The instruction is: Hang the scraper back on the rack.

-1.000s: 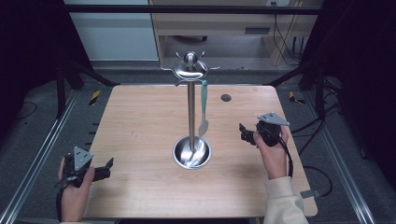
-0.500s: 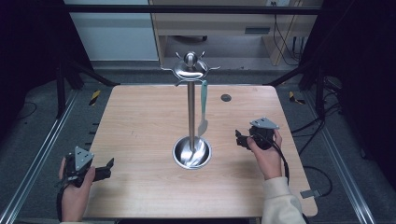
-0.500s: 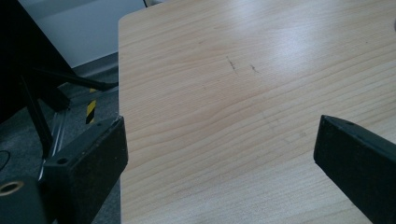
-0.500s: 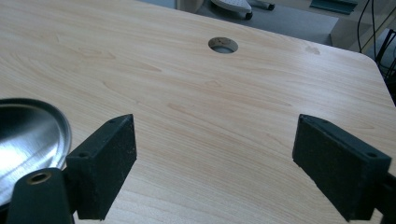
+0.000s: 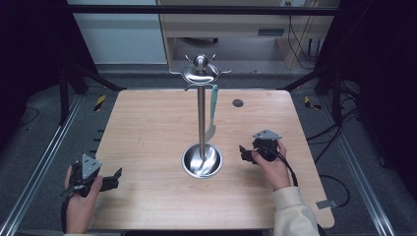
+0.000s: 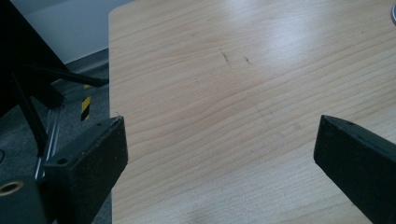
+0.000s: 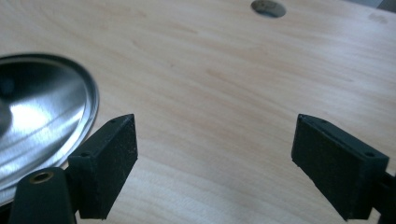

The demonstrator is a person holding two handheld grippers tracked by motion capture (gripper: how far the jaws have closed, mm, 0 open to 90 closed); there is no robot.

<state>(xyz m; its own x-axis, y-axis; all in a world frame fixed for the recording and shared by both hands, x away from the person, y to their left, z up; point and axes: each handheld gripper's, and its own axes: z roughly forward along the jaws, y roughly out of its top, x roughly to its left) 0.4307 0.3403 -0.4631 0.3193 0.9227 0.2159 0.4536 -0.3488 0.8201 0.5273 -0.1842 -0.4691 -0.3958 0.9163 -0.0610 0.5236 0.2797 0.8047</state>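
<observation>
Drawing back toward the table's (image 5: 147,128) near edge, the right tongs (image 5: 244,153) stay spread beside the stand's base (image 5: 201,161); left tongs (image 5: 117,176) spread, unmoved.

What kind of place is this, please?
Probably a lab or data-recording workspace, not a home kitchen: a bare wooden table inside a metal frame, cables on grey floor, and one utensil stand.

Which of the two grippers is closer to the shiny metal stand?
The right gripper, just beside the stand's round base; the left gripper sits far off near the table's corner.
</observation>
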